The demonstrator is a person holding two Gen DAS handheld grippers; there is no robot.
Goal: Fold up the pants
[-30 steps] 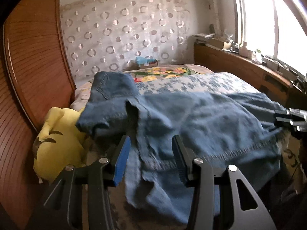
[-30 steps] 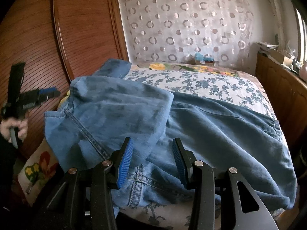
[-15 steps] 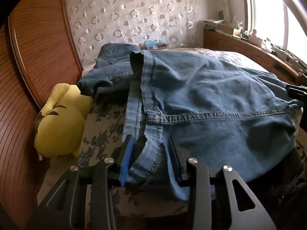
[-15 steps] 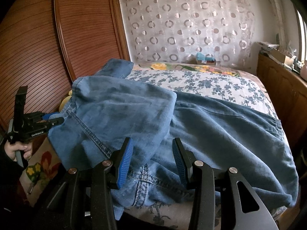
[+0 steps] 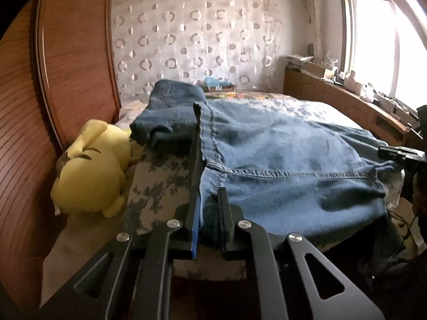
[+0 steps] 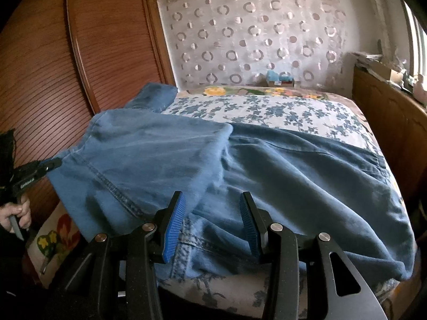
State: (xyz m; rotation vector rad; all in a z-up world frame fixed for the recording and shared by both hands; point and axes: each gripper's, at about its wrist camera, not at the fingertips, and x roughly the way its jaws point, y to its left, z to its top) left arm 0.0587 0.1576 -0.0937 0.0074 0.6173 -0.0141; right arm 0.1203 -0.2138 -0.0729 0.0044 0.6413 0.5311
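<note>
**Left tool pinching jeans edge on bed, right tool half open over hem**

Blue denim pants (image 6: 280,176) lie spread across the bed (image 6: 267,109) with floral sheet, one part folded over on the left, hem hanging at the near edge. Left tool (image 5: 209,213) jaws closing, narrow, with the seamed edge of the pants between the pads; fabric pulled taut from that corner. In the right wrist view the same left tool (image 6: 50,164) shows at the pants' left corner, held by a hand (image 6: 17,213) in dark sleeve. Right tool (image 6: 212,221) partly open, hovering just above the near hem, nothing between its pads.

Around: yellow plush toy (image 5: 93,170) on bed's left edge, just beside the pants, touching the wooden headboard (image 5: 53,80). Floral cushion (image 6: 56,237) low at left. Small blue box (image 6: 277,78) at far end of bed against circle-pattern curtain (image 6: 253,32). Wooden ledge (image 5: 347,101) with clutter on the right under bright window (image 5: 379,42). Right tool's tip (image 5: 395,153) visible at the pants' far right corner.
</note>
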